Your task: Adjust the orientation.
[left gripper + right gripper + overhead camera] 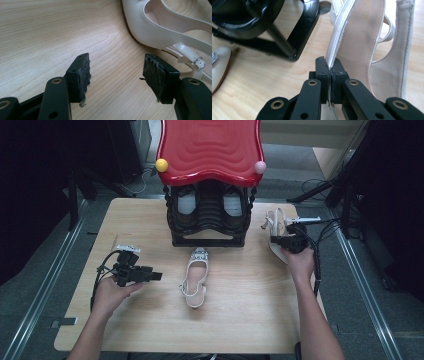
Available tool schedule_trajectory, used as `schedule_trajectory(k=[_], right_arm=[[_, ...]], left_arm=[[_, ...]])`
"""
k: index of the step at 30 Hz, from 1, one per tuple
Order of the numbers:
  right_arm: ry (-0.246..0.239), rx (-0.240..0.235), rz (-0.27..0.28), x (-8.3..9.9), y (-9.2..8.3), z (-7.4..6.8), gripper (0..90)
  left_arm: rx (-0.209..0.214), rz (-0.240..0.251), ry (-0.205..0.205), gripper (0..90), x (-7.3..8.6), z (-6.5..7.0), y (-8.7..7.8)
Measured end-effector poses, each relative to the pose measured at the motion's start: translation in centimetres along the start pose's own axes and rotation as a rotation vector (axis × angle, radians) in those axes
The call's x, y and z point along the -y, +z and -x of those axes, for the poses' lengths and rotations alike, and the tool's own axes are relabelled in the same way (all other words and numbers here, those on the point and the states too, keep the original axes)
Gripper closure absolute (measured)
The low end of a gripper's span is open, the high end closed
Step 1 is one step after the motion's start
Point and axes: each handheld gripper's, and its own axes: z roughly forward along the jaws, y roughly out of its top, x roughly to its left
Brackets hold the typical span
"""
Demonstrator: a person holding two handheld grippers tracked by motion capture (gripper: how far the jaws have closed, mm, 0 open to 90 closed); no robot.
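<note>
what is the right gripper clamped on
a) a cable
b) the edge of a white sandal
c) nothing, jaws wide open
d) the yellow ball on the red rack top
b: in the right gripper view the right gripper has its jaws shut on the thin side edge of the white sandal, near the black shoe rack.

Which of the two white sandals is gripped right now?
The white sandal right of the rack, clamped by the right gripper; the other sandal lies free mid-table.
</note>
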Motion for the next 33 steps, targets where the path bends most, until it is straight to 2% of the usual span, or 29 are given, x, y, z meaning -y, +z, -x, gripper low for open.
schedule_trajectory(k=[6, 12, 17, 25, 33], right_arm=[[-0.011, -0.014, -0.002, 1.6, -1.5, -1.4, 88.0], [-0.030, -0.026, 0.007, 3.1, -3.0, -3.2, 88.0], [-0.054, -0.044, -0.011, 4.7, -4.1, -5.1, 87.7], [-0.109, -0.082, -0.024, 6.4, -4.8, -7.9, 87.5], [-0.168, -0.125, -0.059, 7.9, -4.2, -10.9, 87.5]], left_arm=[[0.019, -0.012, 0.022, 39.9, -0.7, 0.4, 0.8], [0.029, -0.014, 0.021, 40.0, -1.3, 0.4, 1.4], [0.038, -0.012, 0.037, 40.1, -1.6, 0.8, 1.5], [0.040, -0.015, 0.040, 40.1, -1.9, 0.8, 1.8], [0.041, -0.012, 0.035, 40.2, -2.0, 0.7, 1.8]])
